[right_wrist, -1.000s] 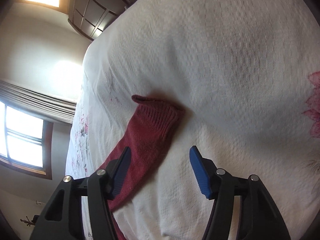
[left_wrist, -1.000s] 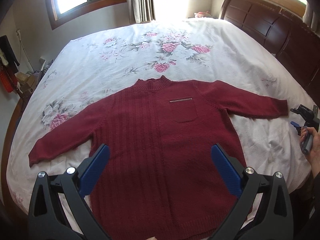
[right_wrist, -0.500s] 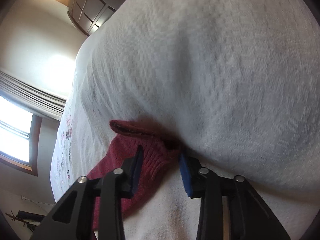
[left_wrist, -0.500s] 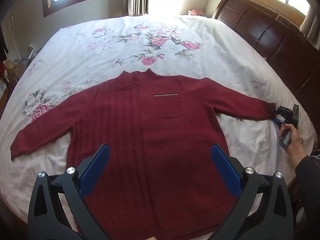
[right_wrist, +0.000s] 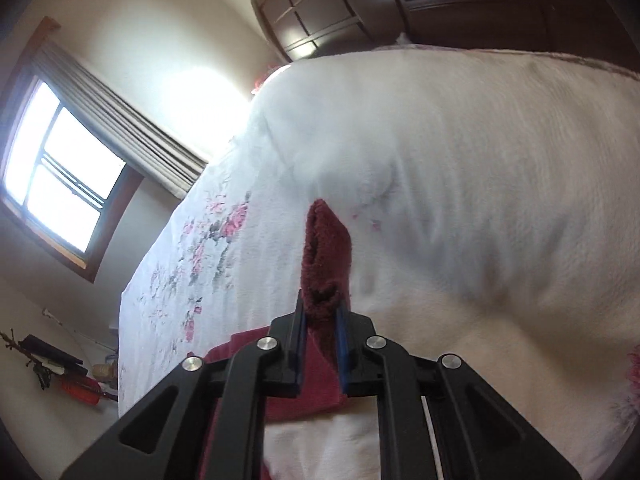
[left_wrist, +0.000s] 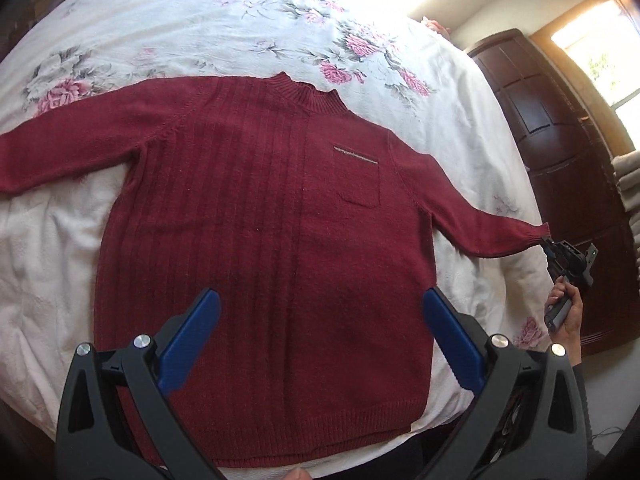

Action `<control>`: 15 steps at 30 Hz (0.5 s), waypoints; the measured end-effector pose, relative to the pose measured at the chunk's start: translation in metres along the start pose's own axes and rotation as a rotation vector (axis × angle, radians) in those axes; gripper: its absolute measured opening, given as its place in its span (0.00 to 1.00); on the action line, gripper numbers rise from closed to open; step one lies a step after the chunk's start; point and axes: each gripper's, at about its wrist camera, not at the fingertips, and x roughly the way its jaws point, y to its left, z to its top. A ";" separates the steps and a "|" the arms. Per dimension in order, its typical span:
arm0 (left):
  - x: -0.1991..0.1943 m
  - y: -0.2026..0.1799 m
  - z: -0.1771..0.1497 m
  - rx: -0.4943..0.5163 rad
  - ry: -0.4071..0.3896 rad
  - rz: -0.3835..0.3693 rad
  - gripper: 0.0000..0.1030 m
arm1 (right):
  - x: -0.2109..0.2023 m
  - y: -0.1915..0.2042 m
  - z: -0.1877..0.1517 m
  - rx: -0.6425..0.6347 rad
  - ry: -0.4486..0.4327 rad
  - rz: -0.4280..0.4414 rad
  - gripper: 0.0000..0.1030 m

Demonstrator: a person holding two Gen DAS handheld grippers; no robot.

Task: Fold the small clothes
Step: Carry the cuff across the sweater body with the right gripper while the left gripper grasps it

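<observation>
A dark red knitted sweater (left_wrist: 272, 240) lies flat, front up, on a bed under a white bedspread (left_wrist: 168, 28) printed with pink flowers. Going from the left, one sleeve (left_wrist: 68, 152) stretches out across the spread towards the left edge of the bed, its cuff out of view. Next comes the ribbed body with its short stand-up collar (left_wrist: 308, 94) pointing to the far side of the bed, and a chest pocket (left_wrist: 358, 180) with a pale trim line along its top. Above the near part of the body the left gripper (left_wrist: 316, 344) hovers with its blue-padded fingers (left_wrist: 190, 344) spread wide apart, holding nothing; the hem (left_wrist: 320, 436) lies just beyond its black frame. Farther right, the other sleeve (left_wrist: 472, 224) runs out towards the right edge of the bed, and its ribbed cuff (right_wrist: 326, 248) is pinched between the closed fingers of the right gripper (right_wrist: 322, 324), which a person's hand (left_wrist: 566, 312) grips by its handle. From the right wrist view the cuff stands up out of the gripper, lifted off the bedspread. Behind that edge of the bed stands a dark wooden headboard (left_wrist: 560, 140), and a curtained window (right_wrist: 60, 184) lights the room.
</observation>
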 end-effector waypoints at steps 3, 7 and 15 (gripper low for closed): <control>-0.012 0.013 0.011 -0.026 -0.024 -0.034 0.97 | -0.007 0.063 -0.002 -0.081 0.004 0.060 0.12; -0.026 0.025 0.029 -0.076 -0.097 -0.056 0.98 | -0.012 0.137 -0.023 -0.186 0.020 0.128 0.12; -0.009 0.031 0.075 -0.074 -0.015 -0.166 0.97 | 0.050 0.233 -0.109 -0.314 0.136 0.179 0.12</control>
